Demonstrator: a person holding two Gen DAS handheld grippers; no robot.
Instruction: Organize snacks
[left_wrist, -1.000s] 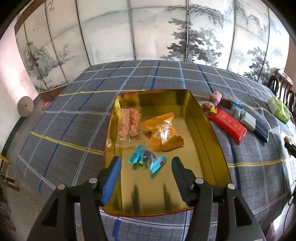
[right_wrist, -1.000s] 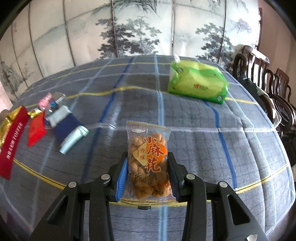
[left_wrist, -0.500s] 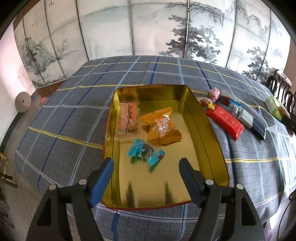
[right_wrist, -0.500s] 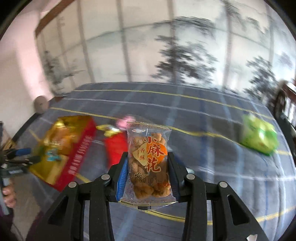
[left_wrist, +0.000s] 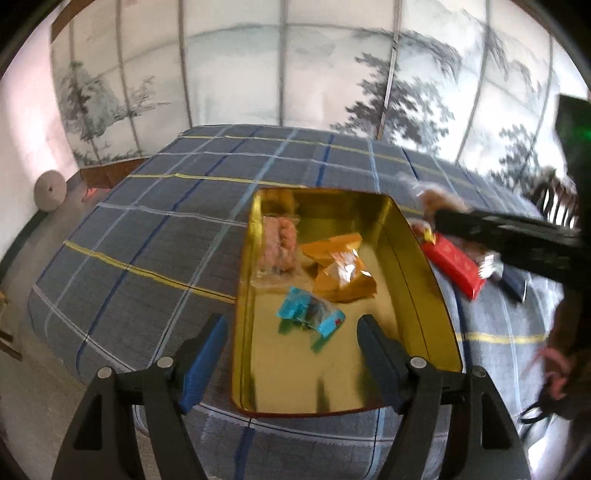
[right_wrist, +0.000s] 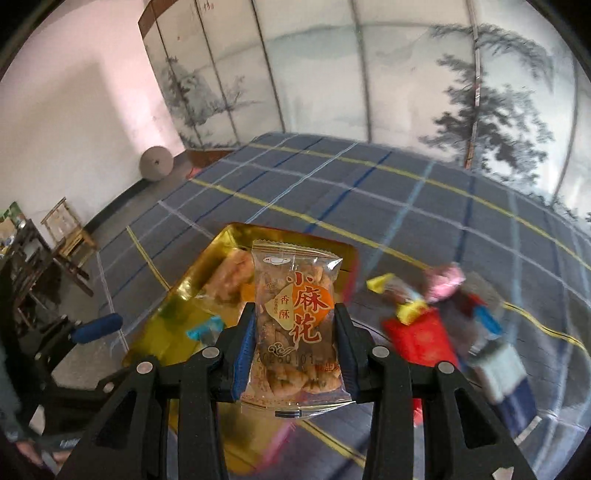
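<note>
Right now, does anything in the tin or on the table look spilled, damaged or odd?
Nothing stands out. Three wrapped snacks lie intact inside the gold rectangular metal tin; the clear twisted-cracker packet is whole between the right gripper fingers.

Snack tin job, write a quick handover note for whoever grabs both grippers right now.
Right gripper: shut on the fried-twist snack packet, carried above the gold tin.
Left gripper: open, empty, near the tin's front edge.
Done: three packets lie in the tin, the pink snack packet, orange packet and blue candy.
Left: drop the held packet in, then collect the red packet and the other blurred wrappers beside the tin on the plaid tablecloth.
</note>
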